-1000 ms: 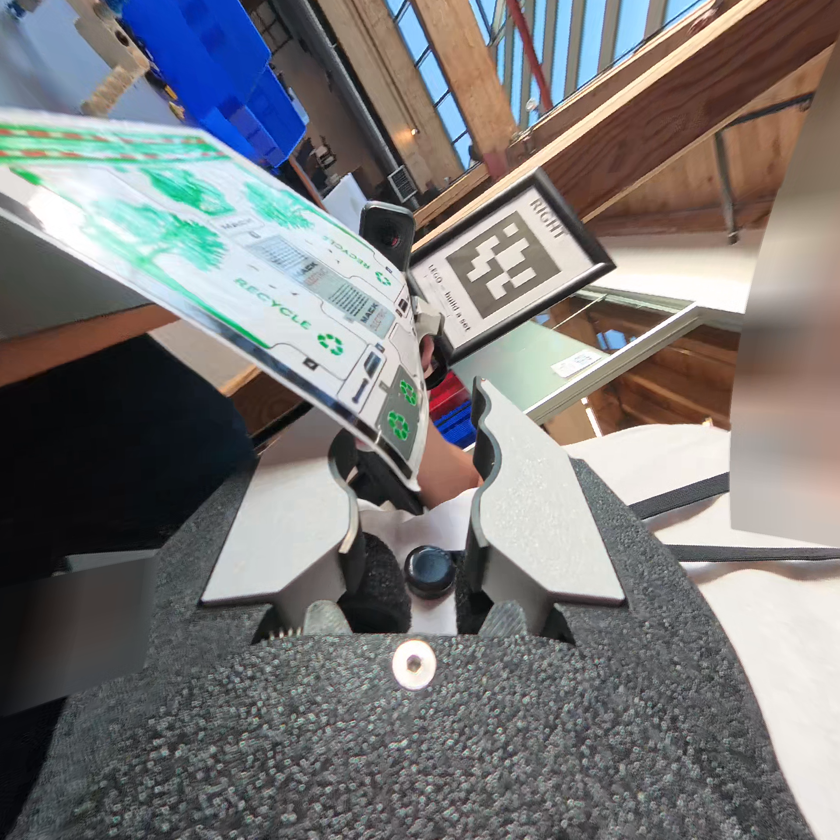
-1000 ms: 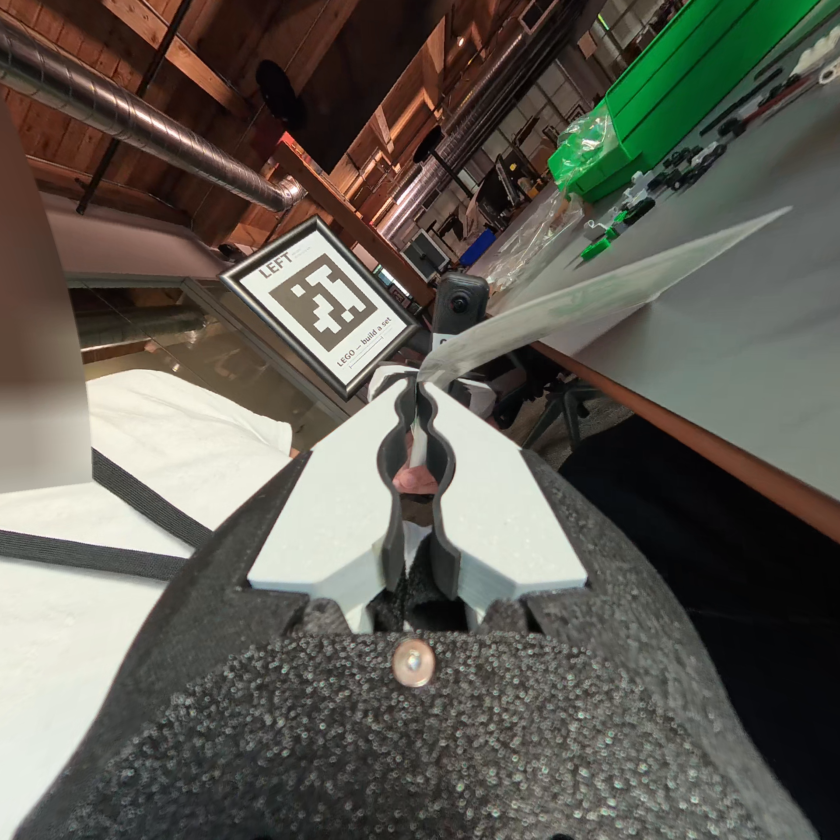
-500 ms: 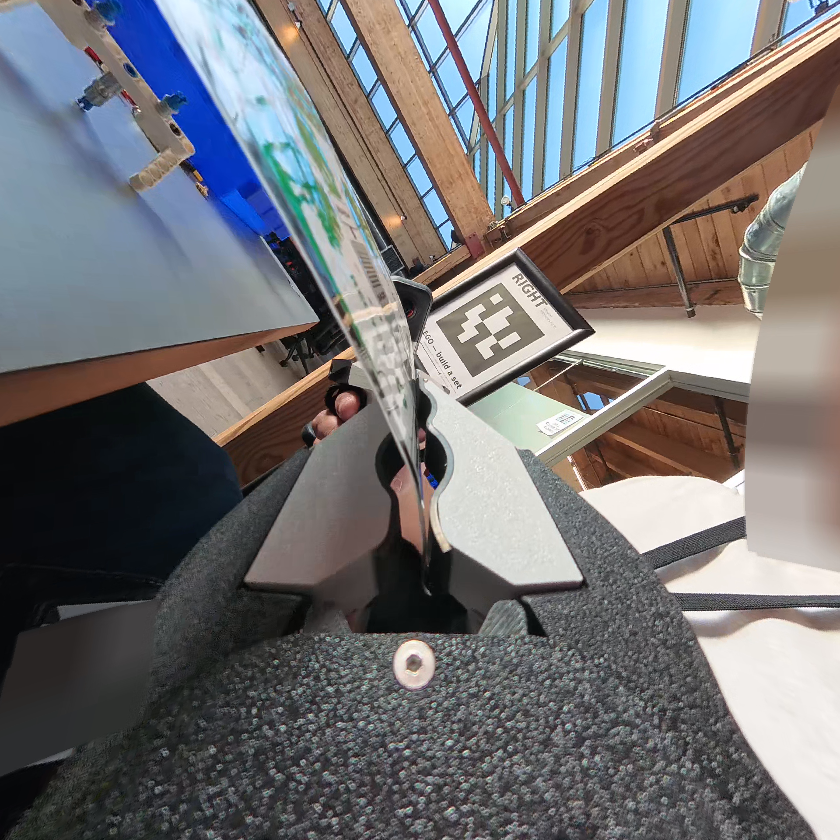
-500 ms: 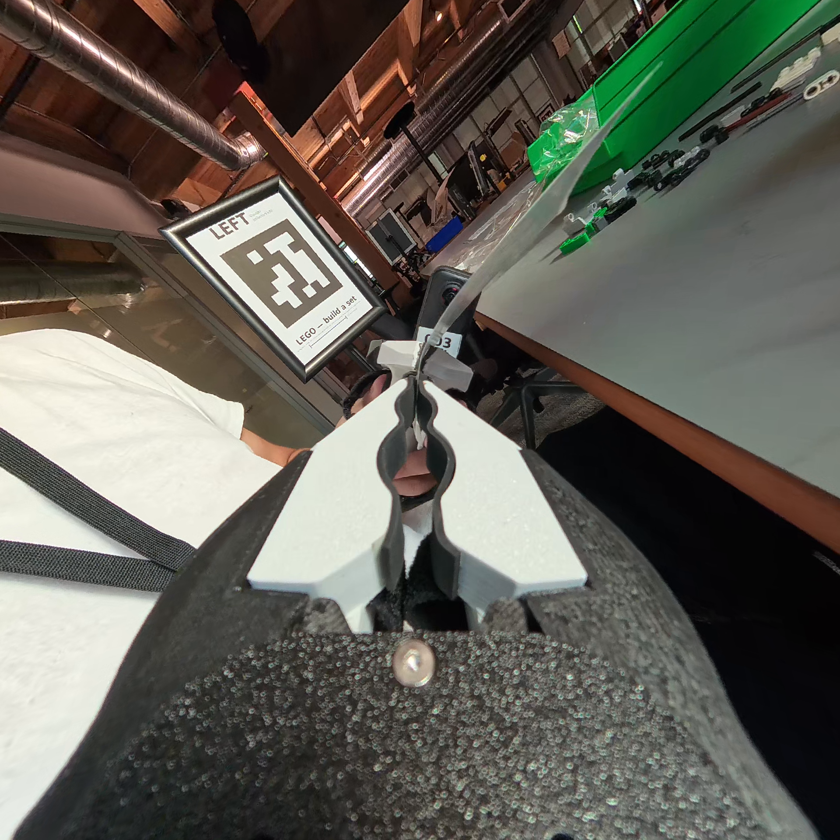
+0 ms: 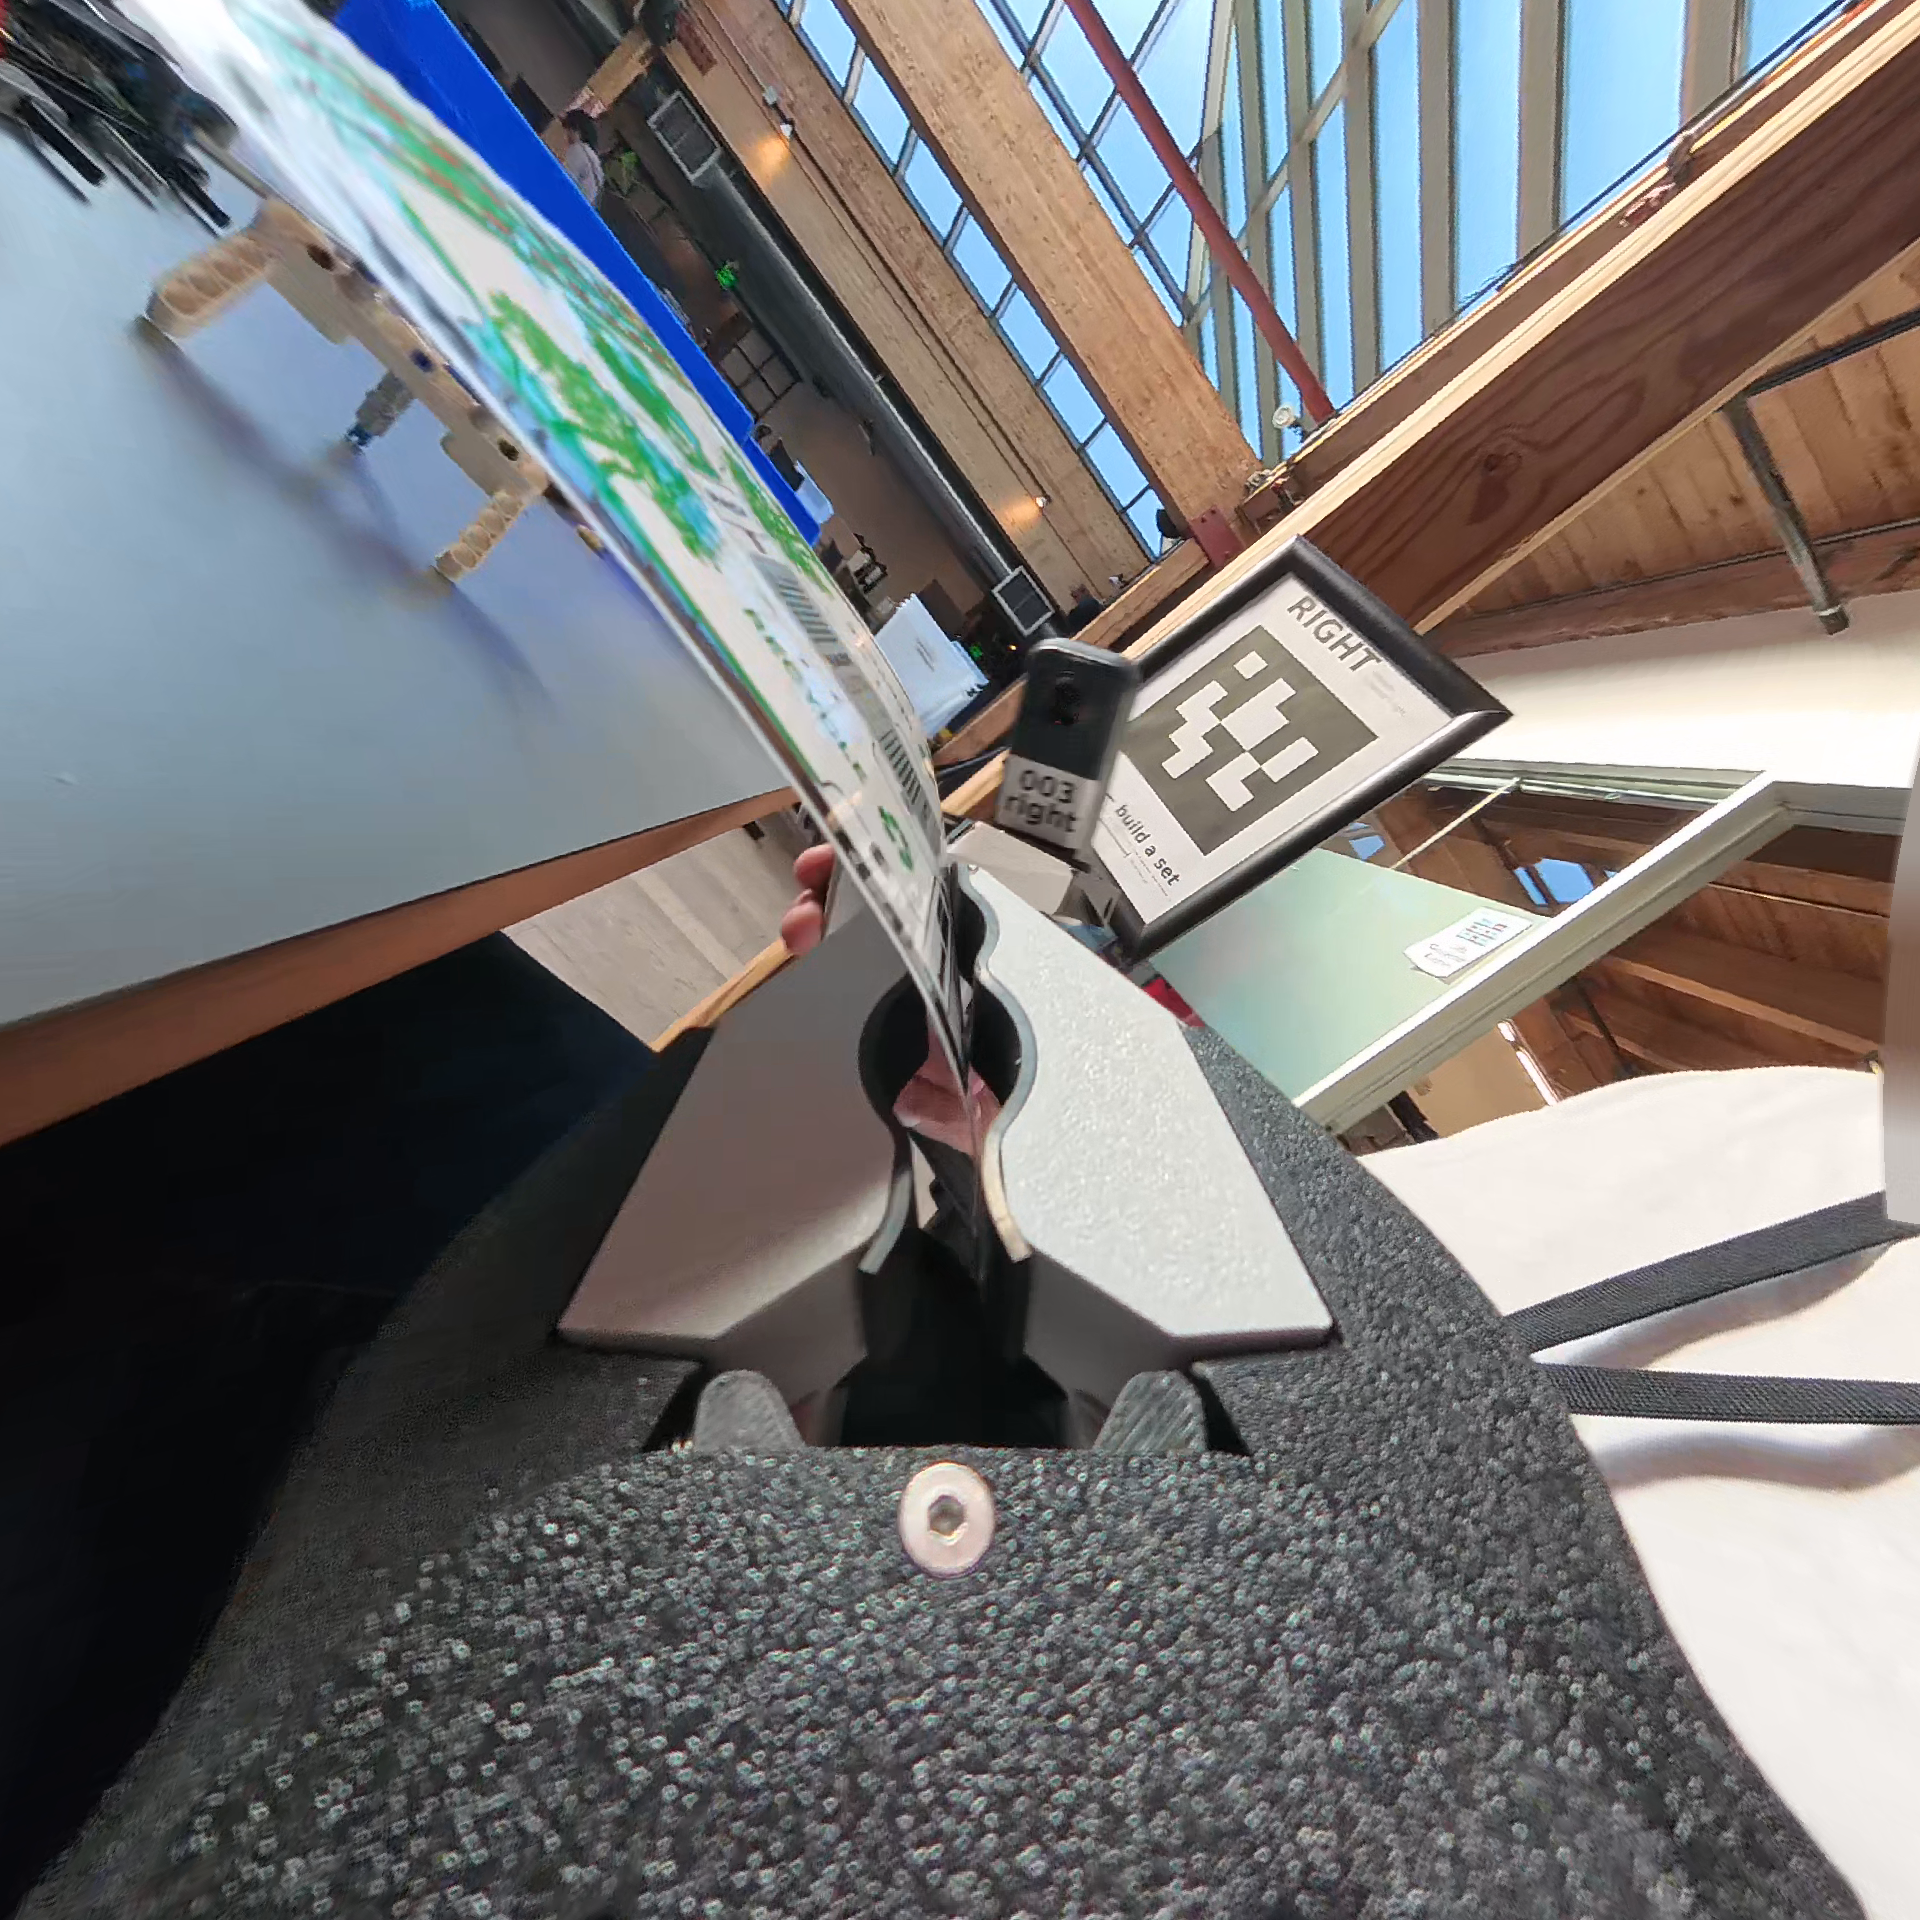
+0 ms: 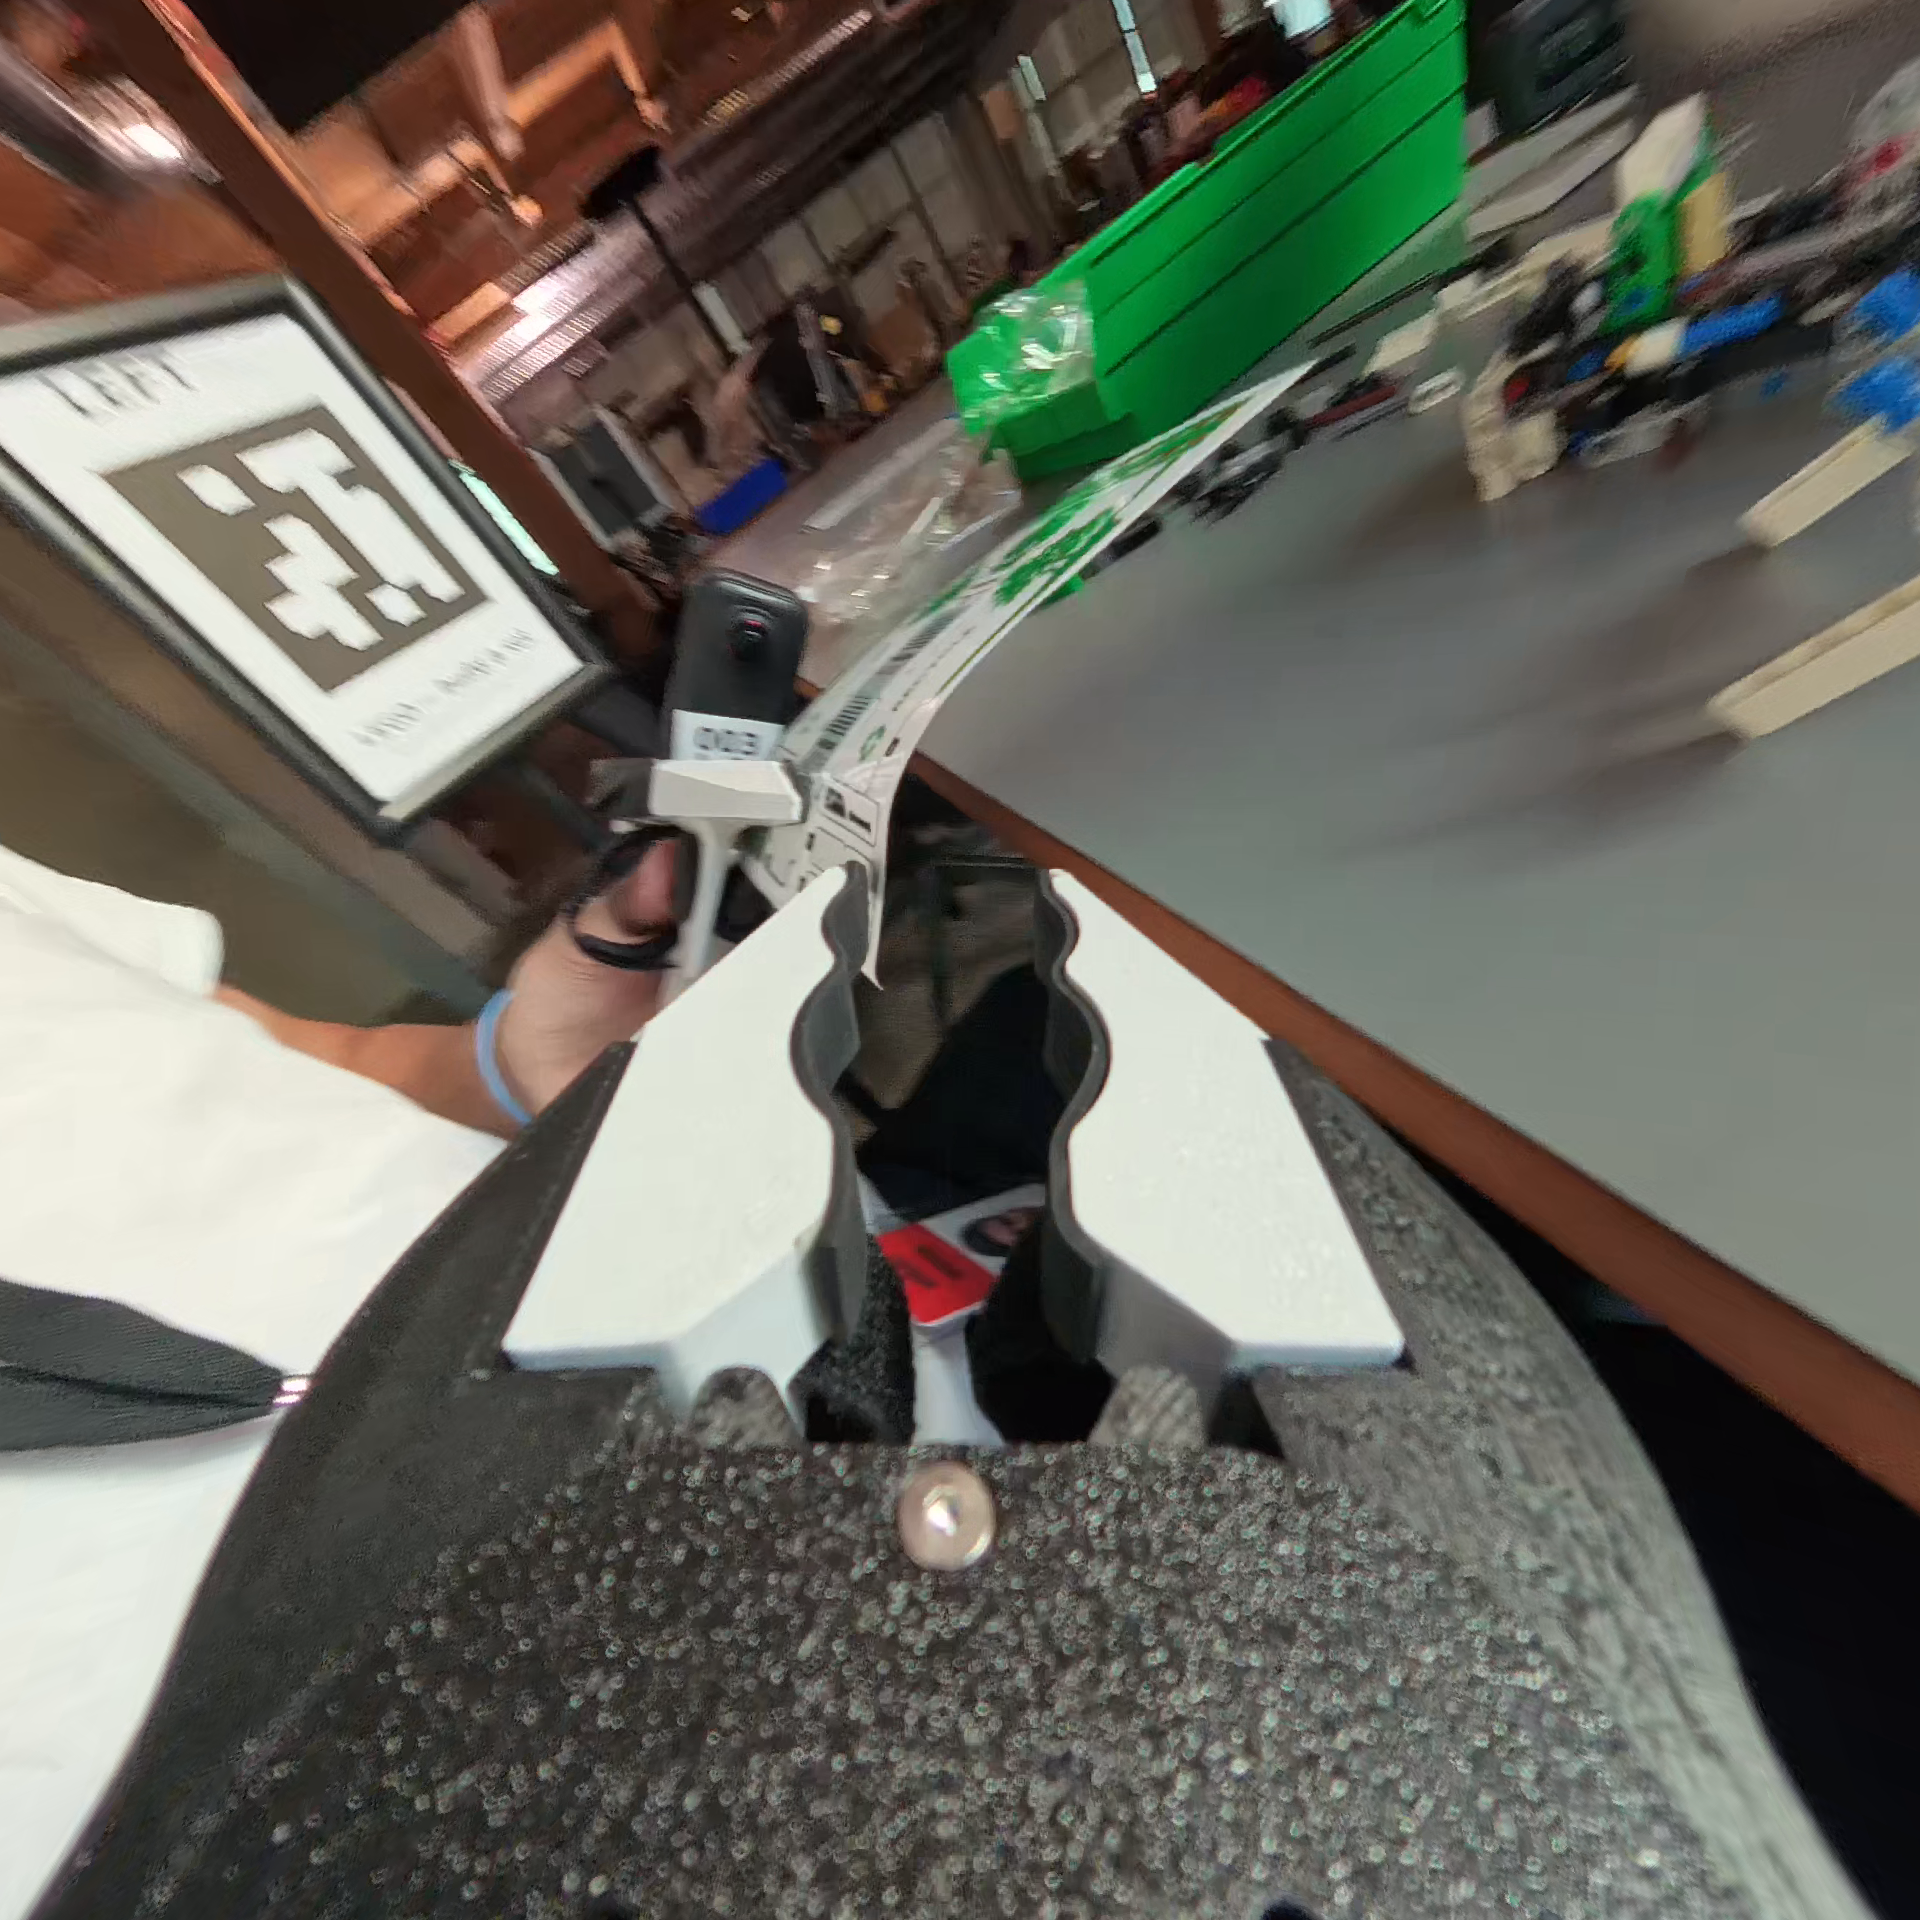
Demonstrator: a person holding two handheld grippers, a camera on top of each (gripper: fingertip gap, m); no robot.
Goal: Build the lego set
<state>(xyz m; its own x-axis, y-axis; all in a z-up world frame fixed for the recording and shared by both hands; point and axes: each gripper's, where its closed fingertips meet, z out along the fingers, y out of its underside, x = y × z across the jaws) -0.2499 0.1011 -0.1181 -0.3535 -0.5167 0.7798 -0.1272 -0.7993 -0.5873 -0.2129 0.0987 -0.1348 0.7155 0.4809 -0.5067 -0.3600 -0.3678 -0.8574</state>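
Observation:
A white sticker sheet (image 5: 623,447) with green prints is clamped at its near end in my left gripper (image 5: 961,920), which is shut on it. The sheet curves up and away over the grey table (image 5: 208,644). In the right wrist view the same sheet (image 6: 1049,561) runs from the left gripper (image 6: 769,795) toward the table. Its free corner hangs beside the left finger of my right gripper (image 6: 948,894), which is open and empty. A partly built lego model (image 6: 1662,312) stands blurred at the far right of the table.
A green bin (image 6: 1247,270) and a clear bag with green parts (image 6: 1023,353) sit at the table's back. White lego beams (image 6: 1849,644) lie on the right. A blue bin (image 5: 582,229) and a white lego frame (image 5: 312,281) show behind the sheet. The table's wooden edge (image 6: 1351,1060) runs close to both grippers.
My right gripper has opened and let go of the sticker sheet. My left gripper, open a second ago, has shut on it and holds it. Both views have swung toward the table.

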